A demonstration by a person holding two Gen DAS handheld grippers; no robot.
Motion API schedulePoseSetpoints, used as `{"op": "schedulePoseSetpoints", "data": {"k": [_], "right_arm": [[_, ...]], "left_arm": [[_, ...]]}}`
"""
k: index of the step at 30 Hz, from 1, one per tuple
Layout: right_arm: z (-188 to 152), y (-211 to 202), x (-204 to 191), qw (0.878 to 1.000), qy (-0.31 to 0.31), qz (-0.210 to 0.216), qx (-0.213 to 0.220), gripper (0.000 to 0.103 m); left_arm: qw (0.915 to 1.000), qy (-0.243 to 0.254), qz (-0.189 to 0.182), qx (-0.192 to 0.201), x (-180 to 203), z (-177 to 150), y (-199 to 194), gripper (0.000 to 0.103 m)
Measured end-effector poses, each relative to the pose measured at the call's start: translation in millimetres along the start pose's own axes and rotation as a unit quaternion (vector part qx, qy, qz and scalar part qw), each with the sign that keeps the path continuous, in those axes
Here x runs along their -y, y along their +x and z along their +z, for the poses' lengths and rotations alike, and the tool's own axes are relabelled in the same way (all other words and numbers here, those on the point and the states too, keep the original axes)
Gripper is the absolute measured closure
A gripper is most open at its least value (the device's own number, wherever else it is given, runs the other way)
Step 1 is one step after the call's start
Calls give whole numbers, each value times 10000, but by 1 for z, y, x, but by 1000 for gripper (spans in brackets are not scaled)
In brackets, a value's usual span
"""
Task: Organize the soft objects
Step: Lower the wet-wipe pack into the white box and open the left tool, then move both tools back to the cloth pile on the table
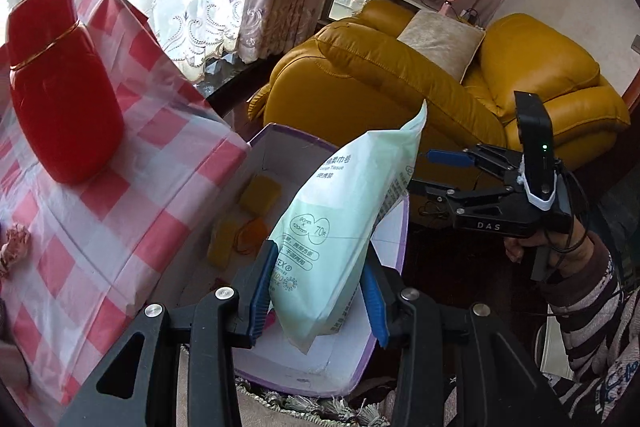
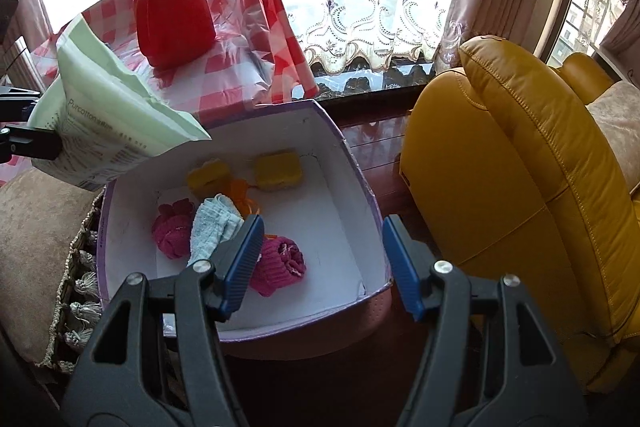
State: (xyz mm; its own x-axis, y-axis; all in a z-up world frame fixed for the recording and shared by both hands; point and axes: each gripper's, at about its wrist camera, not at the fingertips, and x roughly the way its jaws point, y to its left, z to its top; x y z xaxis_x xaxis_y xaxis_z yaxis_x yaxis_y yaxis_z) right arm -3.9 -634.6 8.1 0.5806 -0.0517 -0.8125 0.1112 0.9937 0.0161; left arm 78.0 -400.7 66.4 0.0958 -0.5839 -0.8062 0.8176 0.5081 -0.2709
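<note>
My left gripper (image 1: 318, 291) is shut on a pale green tissue pack (image 1: 348, 227) and holds it tilted over the white box with a purple rim (image 1: 288, 139). The pack also shows in the right wrist view (image 2: 108, 115), at the box's left edge. My right gripper (image 2: 322, 263) is open and empty above the box (image 2: 352, 163); it also shows in the left wrist view (image 1: 448, 167). In the box lie two yellow sponges (image 2: 278, 169), two pink cloths (image 2: 280, 265), a light blue cloth (image 2: 214, 225) and an orange item (image 2: 240, 193).
A red jar (image 2: 170, 3) stands on a red-checked tablecloth (image 2: 248, 39) beside the box. A yellow leather armchair (image 2: 520, 195) is right of the box. A beige cushion with tassels (image 2: 36, 259) lies under the box's left side. A small pink scrap (image 1: 14, 243) lies on the table.
</note>
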Motion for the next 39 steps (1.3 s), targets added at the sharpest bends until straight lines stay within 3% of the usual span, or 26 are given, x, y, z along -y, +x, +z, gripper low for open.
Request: {"op": "schedulePoseSetpoints", "data": {"k": [4, 8, 11, 14, 15, 16, 18, 21, 25, 27, 29, 33, 39], "right_arm": [[12, -13, -13, 9993, -152, 189, 292, 38], [20, -23, -28, 9970, -490, 326, 507, 38], [13, -13, -28, 9984, -322, 351, 299, 38], [5, -3, -24, 9991, -171, 379, 124, 38], [3, 1, -24, 9990, -148, 417, 67, 38], [1, 4, -25, 9990, -141, 418, 31, 38], [-3, 8, -25, 9989, -165, 428, -45, 38], [-7, 14, -27, 9987, -158, 470, -135, 38], [-6, 25, -37, 9974, -210, 642, -236, 38], [-5, 28, -51, 9958, -354, 799, -272, 38], [-5, 32, -70, 9930, -545, 1001, -300, 38], [-1, 41, -109, 9858, -979, 1330, -304, 39], [14, 57, -151, 9774, -1294, 1633, -351, 40]], "left_arm": [[10000, 8, 25, 47, -1, 0, -3, 62], [9988, 301, 381, 90, -5, 12, 15, 61], [9857, 1023, 1336, 78, 6, 17, 35, 62], [9731, 1593, 1662, 79, 24, 8, 43, 61], [9676, 1802, 1767, -47, 29, 4, 50, 57], [9658, 1858, 1790, -239, 28, 0, 58, 45], [9727, 1488, 1762, -245, 15, -3, 59, 38], [9890, 786, 1244, -160, -9, -9, 40, 39], [9945, 77, 1013, 243, -36, -23, -3, 53], [9928, -344, 1065, 432, -53, -35, -24, 54], [9889, -745, 1131, 608, -71, -47, -41, 65], [9777, -1456, 1230, 882, -103, -79, -71, 65], [9685, -1804, 1333, 1085, -119, -115, -99, 66]]}}
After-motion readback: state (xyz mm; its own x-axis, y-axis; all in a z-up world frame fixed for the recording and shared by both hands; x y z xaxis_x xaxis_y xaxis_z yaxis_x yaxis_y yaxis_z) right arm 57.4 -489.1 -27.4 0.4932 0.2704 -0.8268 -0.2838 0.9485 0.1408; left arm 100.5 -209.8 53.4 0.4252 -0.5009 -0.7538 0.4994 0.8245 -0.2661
